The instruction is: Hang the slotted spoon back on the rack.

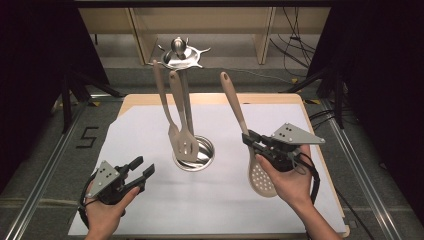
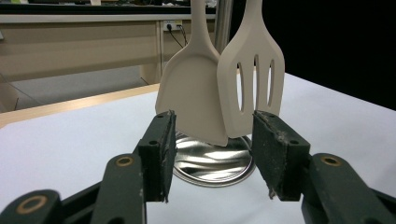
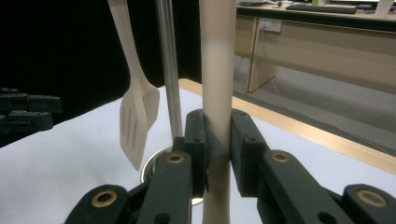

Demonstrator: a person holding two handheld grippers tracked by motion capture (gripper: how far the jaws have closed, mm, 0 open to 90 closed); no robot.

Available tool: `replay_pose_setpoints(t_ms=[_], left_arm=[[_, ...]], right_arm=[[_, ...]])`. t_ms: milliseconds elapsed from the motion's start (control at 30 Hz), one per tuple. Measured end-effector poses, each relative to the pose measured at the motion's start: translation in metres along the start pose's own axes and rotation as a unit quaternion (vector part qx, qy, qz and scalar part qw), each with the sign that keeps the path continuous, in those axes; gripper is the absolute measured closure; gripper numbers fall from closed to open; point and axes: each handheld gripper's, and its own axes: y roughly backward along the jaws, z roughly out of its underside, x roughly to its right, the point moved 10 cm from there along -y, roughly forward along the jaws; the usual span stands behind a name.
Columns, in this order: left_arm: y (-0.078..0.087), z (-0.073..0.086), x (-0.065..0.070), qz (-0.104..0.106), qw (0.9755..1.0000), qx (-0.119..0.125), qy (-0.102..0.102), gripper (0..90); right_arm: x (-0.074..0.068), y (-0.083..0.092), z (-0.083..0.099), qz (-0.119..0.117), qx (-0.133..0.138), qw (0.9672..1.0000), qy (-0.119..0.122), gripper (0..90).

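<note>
A steel utensil stand with a round base point(image 1: 205, 156) and a hook crown point(image 1: 180, 55) stands mid-table. A beige solid spatula point(image 2: 189, 93) and a beige slotted spatula point(image 2: 254, 84) hang from it side by side. My right gripper point(image 1: 251, 140) is shut on the handle of a beige perforated skimmer point(image 1: 262, 177), whose head hangs low by the hand and whose handle point(image 3: 217, 70) points up. My left gripper point(image 1: 144, 166) is at the front left with its jaws open and nothing between them. It faces the stand's base point(image 2: 210, 165) from a short distance.
A white sheet point(image 1: 145, 130) covers the wooden table point(image 1: 210, 97). Metal rails point(image 1: 45, 170) run along the floor on both sides. Cables point(image 1: 295, 40) lie beyond the far edge, near wooden desk legs. Black curtains close in left and right.
</note>
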Motion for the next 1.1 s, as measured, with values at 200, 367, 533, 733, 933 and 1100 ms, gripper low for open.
replay_pose_setpoints(t_ms=[200, 367, 533, 733, 933, 1100], left_arm=[[-0.003, -0.002, 0.002, 0.003, 1.0, 0.007, -0.003, 49.6], [-0.001, 0.0, 0.0, -0.004, 1.0, -0.001, -0.006, 49.6], [-0.002, 0.001, -0.001, -0.003, 1.0, -0.002, -0.005, 49.6], [0.001, 0.001, -0.002, -0.003, 1.0, -0.002, -0.003, 49.6], [0.001, 0.001, -0.001, -0.002, 1.0, -0.002, -0.003, 49.6], [0.0, 0.001, 0.0, -0.001, 1.0, -0.001, -0.004, 49.6]], right_arm=[[-0.006, 0.0, -0.008, -0.003, 0.004, 1.0, 0.006, 78.9], [-0.006, 0.001, -0.014, -0.006, 0.013, 0.9996, 0.026, 78.9], [-0.011, 0.001, -0.017, -0.012, 0.017, 0.9996, 0.018, 78.9], [-0.018, 0.001, -0.022, -0.013, 0.025, 0.9995, 0.014, 78.9], [-0.021, 0.0, -0.026, -0.018, 0.033, 0.9992, 0.016, 78.9], [-0.023, -0.001, -0.03, -0.023, 0.037, 0.9988, 0.021, 78.9]])
